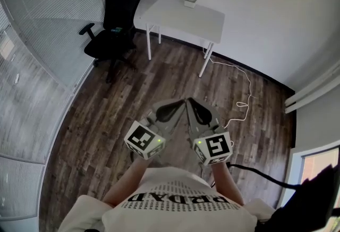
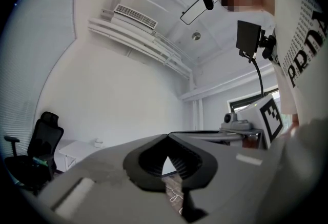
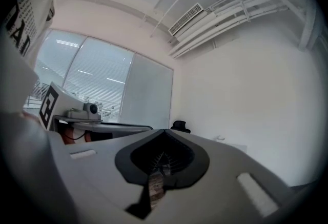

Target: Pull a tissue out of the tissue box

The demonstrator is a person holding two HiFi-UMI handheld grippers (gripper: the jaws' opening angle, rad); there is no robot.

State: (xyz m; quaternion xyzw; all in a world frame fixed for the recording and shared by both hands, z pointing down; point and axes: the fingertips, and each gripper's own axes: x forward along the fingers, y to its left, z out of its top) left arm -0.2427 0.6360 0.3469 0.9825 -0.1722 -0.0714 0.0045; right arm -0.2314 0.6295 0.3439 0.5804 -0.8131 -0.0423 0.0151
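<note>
A small white tissue box stands on the white table against the far wall, well away from both grippers. In the head view my left gripper and right gripper are held side by side over the wooden floor, tips almost touching, both pointing toward the table. The left gripper has its jaws together at the tip with nothing in them. My right gripper is shut and empty too. The tissue box shows small in the left gripper view, and faintly as a tissue box in the right gripper view.
A black office chair stands left of the table. A white cable trails across the floor from the table's right leg, and a black cable lies near my right side. Blinds cover the left wall.
</note>
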